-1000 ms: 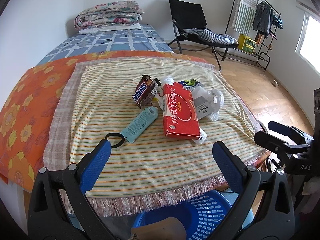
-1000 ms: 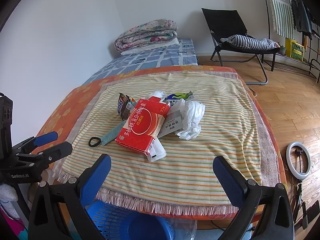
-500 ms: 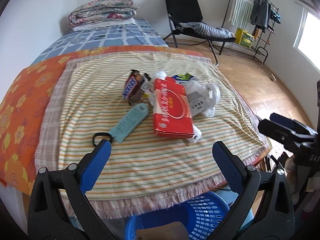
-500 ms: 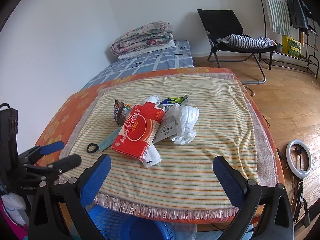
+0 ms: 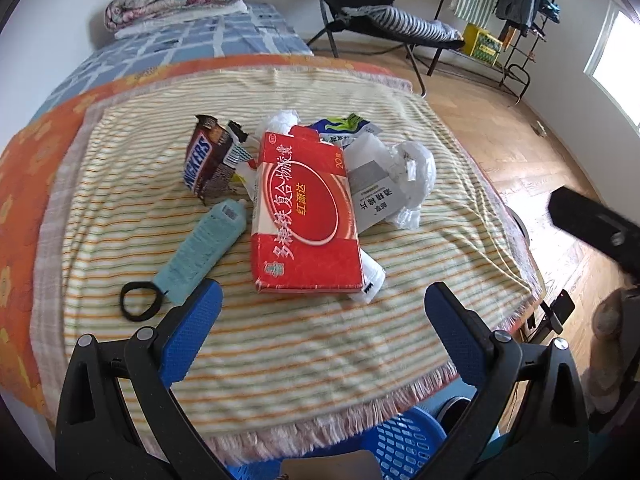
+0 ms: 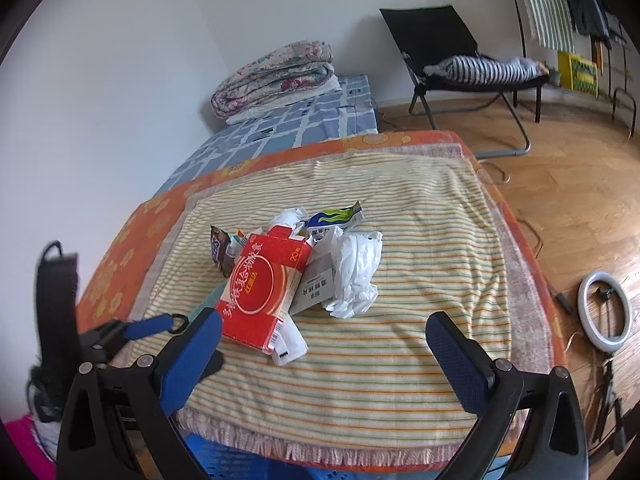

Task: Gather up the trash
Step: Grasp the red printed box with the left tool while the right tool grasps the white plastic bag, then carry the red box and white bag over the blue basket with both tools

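A pile of trash lies mid-table on the striped cloth: a red carton, a Snickers wrapper, a teal tube with a black ring, a crumpled white bag, a white printed packet and a blue-green wrapper. My left gripper is open and empty, just short of the carton's near end. My right gripper is open and empty, hovering near the table's front edge.
A blue plastic basket stands on the floor below the table's front edge. Behind the table are a bed with a folded quilt and a black chair. A ring light lies on the wooden floor at the right.
Both grippers have moved forward over the table toward the trash pile, the left one most. Both stay open. The trash has not moved.
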`<action>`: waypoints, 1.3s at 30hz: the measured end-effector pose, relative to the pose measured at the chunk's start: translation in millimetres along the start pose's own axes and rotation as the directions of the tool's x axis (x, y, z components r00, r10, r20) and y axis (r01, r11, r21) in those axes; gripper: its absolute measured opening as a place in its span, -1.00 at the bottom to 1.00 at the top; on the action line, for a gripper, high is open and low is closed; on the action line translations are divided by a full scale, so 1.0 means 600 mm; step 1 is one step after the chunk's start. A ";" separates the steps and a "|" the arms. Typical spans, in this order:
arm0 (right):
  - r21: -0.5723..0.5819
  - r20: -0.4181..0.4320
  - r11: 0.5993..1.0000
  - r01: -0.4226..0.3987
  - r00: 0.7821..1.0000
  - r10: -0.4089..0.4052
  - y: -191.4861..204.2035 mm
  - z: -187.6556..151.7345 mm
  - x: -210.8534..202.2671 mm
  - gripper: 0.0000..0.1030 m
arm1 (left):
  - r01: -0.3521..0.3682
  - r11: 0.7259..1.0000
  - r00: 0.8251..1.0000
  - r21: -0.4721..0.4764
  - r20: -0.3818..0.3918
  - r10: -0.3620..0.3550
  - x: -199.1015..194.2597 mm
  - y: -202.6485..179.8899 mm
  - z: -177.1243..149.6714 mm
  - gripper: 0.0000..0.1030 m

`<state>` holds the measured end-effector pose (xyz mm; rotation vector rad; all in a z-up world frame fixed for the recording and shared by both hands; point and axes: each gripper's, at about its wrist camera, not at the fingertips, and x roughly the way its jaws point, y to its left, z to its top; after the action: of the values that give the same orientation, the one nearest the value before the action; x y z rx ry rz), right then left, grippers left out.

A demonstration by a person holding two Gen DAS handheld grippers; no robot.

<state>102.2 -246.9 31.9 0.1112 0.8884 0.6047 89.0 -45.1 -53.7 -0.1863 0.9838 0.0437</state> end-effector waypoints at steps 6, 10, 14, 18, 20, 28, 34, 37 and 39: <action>0.085 -0.031 0.996 -0.027 0.999 0.030 -0.030 0.032 0.033 0.99 | -0.071 0.996 0.997 0.056 -0.006 0.071 0.044 -0.014 0.030 1.00; 0.142 -0.075 0.989 -0.031 0.996 0.042 -0.056 0.048 0.073 0.98 | -0.091 0.994 0.995 0.059 -0.032 0.093 0.070 -0.015 0.048 1.00; 0.174 -0.124 0.985 -0.015 0.992 0.037 -0.075 0.056 0.117 0.90 | -0.128 0.989 0.990 0.071 -0.057 0.132 0.097 -0.015 0.061 1.00; 0.172 -0.159 0.985 0.000 0.987 0.028 -0.083 0.064 0.157 0.84 | -0.142 0.988 0.987 0.068 -0.066 0.147 0.116 -0.010 0.071 1.00; 0.175 -0.168 0.984 0.008 0.985 0.022 -0.087 0.068 0.174 0.77 | -0.143 0.987 0.986 0.070 -0.077 0.148 0.126 -0.009 0.074 1.00; 0.236 -0.212 0.972 -0.011 0.975 0.063 -0.098 0.070 0.228 0.49 | -0.124 0.991 0.985 0.050 -0.117 0.129 0.152 0.001 0.075 0.67; 0.228 -0.229 0.974 -0.006 0.972 0.060 -0.099 0.067 0.244 0.16 | -0.096 0.995 0.989 0.030 -0.110 0.099 0.146 0.009 0.071 0.65; 0.230 -0.236 0.973 -0.009 0.969 0.065 -0.100 0.066 0.249 -0.10 | -0.077 0.997 0.992 0.018 -0.103 0.079 0.139 0.013 0.071 0.64; 0.222 -0.239 0.975 -0.011 0.969 0.065 -0.099 0.065 0.249 -0.22 | -0.065 0.998 0.993 0.007 -0.099 0.066 0.134 0.017 0.071 0.64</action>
<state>229.8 -209.8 -66.9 0.2575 1.1948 0.5623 167.4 -31.3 -99.1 -0.1537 1.0885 0.0933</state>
